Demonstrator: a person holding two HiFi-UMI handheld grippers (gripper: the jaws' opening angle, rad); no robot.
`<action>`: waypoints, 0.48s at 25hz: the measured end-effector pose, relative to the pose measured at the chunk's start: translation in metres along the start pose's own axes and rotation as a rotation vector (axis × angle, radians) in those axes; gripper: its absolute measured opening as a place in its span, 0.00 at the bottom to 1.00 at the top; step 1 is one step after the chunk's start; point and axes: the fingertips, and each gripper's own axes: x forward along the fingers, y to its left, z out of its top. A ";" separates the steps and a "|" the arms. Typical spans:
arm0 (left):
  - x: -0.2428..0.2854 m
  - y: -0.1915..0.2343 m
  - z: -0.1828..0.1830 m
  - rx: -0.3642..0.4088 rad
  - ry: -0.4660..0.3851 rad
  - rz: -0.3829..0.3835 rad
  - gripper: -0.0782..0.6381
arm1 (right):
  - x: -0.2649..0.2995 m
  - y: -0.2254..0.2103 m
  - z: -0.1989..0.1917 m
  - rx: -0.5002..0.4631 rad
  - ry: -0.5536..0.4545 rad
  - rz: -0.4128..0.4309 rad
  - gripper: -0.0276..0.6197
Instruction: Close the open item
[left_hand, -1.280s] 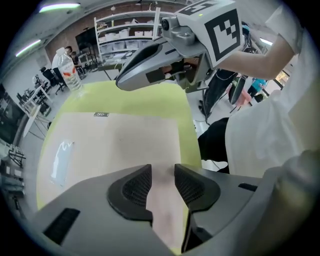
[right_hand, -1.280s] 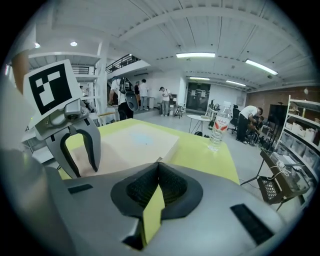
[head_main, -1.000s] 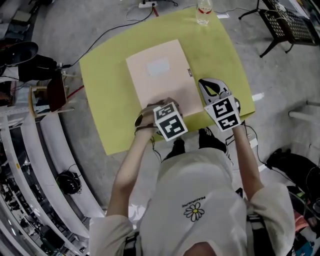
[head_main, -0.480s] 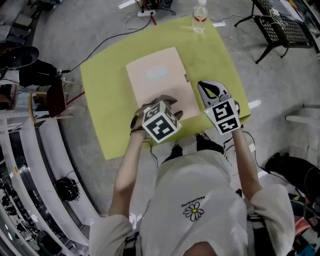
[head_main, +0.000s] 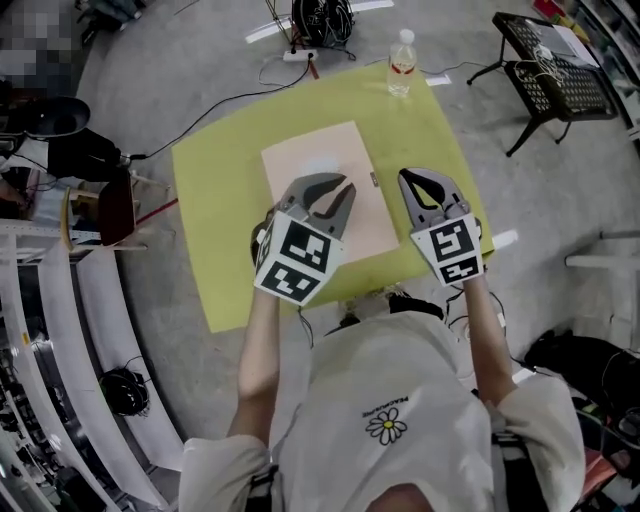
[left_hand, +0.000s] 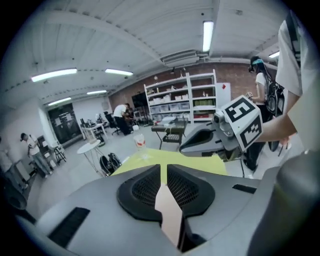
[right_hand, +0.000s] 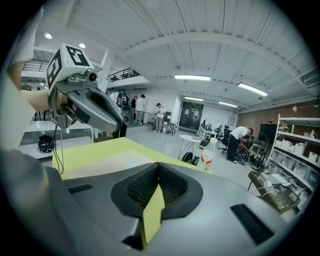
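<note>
Beyond pink folder (head_main: 318, 180), water bottle (head_main: 402, 62), black rack (head_main: 556, 72) on floor

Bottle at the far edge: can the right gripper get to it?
Probably yes. The right gripper hovers over the table, and only bare yellow top lies between it and the bottle.

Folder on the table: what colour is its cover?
The folder is pale pink, clearest in the head view.

Head view steeply down over yellow table (head_main: 210, 250); gripper views near-level along own jaws, sharing table.
</note>
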 end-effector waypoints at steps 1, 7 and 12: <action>-0.007 0.006 0.009 -0.018 -0.038 0.034 0.18 | -0.002 -0.002 0.008 -0.002 -0.017 -0.007 0.06; -0.066 0.046 0.039 -0.103 -0.247 0.337 0.13 | -0.013 0.000 0.058 0.001 -0.140 -0.026 0.06; -0.111 0.072 0.039 -0.263 -0.462 0.553 0.13 | -0.027 0.006 0.097 0.018 -0.268 -0.049 0.06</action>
